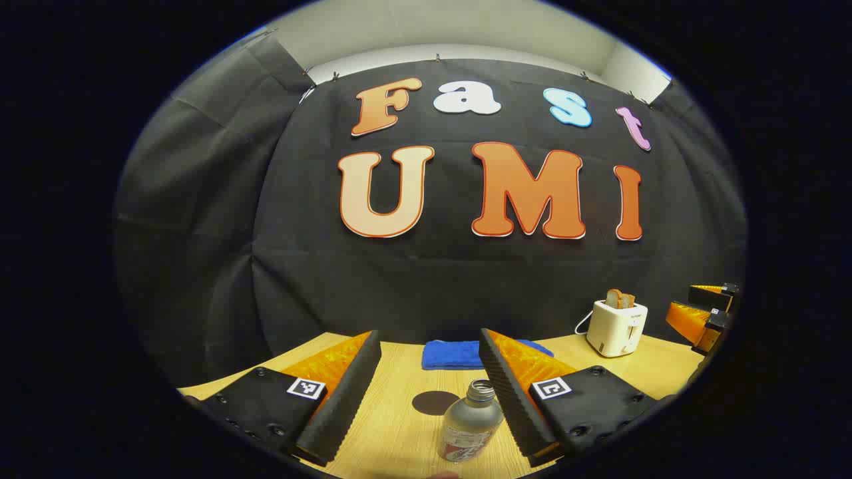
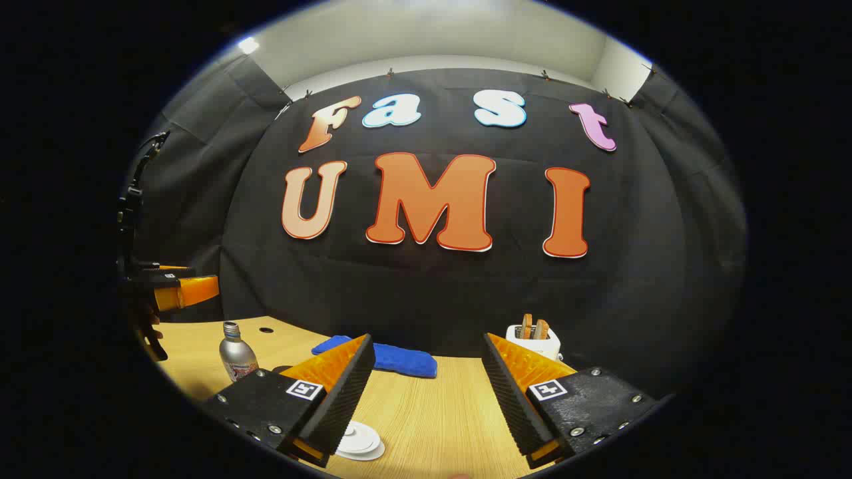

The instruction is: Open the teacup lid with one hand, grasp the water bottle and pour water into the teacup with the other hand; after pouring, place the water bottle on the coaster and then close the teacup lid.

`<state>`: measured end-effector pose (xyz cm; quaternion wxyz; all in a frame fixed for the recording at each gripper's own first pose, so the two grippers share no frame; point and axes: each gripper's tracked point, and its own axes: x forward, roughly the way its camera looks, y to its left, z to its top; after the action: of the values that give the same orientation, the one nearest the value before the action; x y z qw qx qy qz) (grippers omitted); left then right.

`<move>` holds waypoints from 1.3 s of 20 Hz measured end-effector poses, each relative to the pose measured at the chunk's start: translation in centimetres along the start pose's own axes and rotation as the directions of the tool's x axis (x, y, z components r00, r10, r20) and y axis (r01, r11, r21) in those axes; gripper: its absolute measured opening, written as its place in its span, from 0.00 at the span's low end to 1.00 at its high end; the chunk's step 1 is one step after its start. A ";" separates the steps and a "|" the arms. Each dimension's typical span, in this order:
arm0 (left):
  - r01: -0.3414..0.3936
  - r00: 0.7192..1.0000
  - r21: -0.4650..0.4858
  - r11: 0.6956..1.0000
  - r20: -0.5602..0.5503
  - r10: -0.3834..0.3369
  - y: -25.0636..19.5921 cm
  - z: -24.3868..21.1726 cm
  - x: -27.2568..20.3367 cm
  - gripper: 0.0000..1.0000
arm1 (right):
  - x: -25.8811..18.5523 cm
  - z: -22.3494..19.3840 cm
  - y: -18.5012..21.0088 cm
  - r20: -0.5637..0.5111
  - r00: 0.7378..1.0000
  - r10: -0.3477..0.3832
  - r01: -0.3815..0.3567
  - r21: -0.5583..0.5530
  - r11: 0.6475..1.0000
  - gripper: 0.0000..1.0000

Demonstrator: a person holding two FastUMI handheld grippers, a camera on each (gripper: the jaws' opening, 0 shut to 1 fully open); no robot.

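My left tool (image 1: 426, 392) sits at the bottom of the left gripper view, fingers spread wide; my right tool (image 2: 426, 392) likewise gapes, holding nothing.

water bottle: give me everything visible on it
The water bottle is a small silvery, metal-looking bottle with a rounded shoulder, a narrow threaded neck and a printed label low on its body. No cap is on it in the left gripper view. It stands upright on the wooden table, just in front of a dark round coaster, between the open fingers of the left gripper and closer to the right-hand one; contact cannot be told. The right gripper view shows it standing far left.
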<state>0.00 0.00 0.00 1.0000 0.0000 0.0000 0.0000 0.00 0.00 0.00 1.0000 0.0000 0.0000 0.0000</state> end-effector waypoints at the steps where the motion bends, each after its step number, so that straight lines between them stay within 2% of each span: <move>1: 0.002 1.000 -0.004 1.000 0.002 -0.002 -0.1 0.0 -0.2 0.99 | 0.1 -0.2 0.0 -0.008 1.000 0.004 -0.004 0.006 1.000 0.96; 6: -0.004 1.000 -0.003 1.000 -0.011 0.004 0.3 -0.3 -0.6 0.99 | -0.5 0.4 -0.5 0.002 1.000 -0.008 0.008 0.003 1.000 0.96; 7: -0.002 1.000 -0.005 1.000 -0.008 0.002 0.4 -0.2 -0.6 0.97 | -0.6 0.5 -0.3 0.007 1.000 -0.004 0.004 0.002 1.000 0.96; 8: -0.005 1.000 -0.008 1.000 -0.007 0.005 0.5 0.0 -0.7 1.00 | -0.7 0.6 -0.2 0.009 1.000 -0.004 0.004 0.001 1.000 0.96; 15: -0.009 1.000 -0.012 1.000 0.000 0.009 0.5 0.1 -1.0 0.99 | -1.1 1.1 0.6 0.021 1.000 0.016 -0.016 -0.021 1.000 0.96; 16: -0.008 1.000 -0.013 1.000 0.001 0.008 0.5 0.0 -1.1 0.94 | -1.2 0.9 0.9 0.016 1.000 0.023 -0.023 -0.016 1.000 0.96; 20: -0.001 1.000 -0.007 1.000 -0.003 0.001 0.2 0.0 -1.3 0.97 | -1.1 0.7 1.2 0.011 0.999 0.031 -0.031 -0.014 0.999 0.96; 21: -0.001 1.000 -0.006 1.000 -0.002 0.001 0.3 0.0 -1.3 0.94 | -1.1 0.5 1.4 0.004 0.999 0.036 -0.036 -0.012 0.999 0.96; 22: 0.000 1.000 -0.004 1.000 -0.003 0.000 0.3 -0.1 -1.4 1.00 | -1.1 0.1 1.6 -0.004 0.999 0.041 -0.041 -0.011 0.999 0.96; 26: 0.005 1.000 0.005 1.000 -0.016 -0.005 0.0 -0.8 -1.4 0.99 | -1.1 -0.9 2.3 -0.027 0.998 0.061 -0.062 -0.014 0.998 0.96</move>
<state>-1.36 0.02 -0.80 1.0000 0.0027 0.0079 -0.0025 -1.11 2.30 -0.88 0.9994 -0.0075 0.0132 0.0308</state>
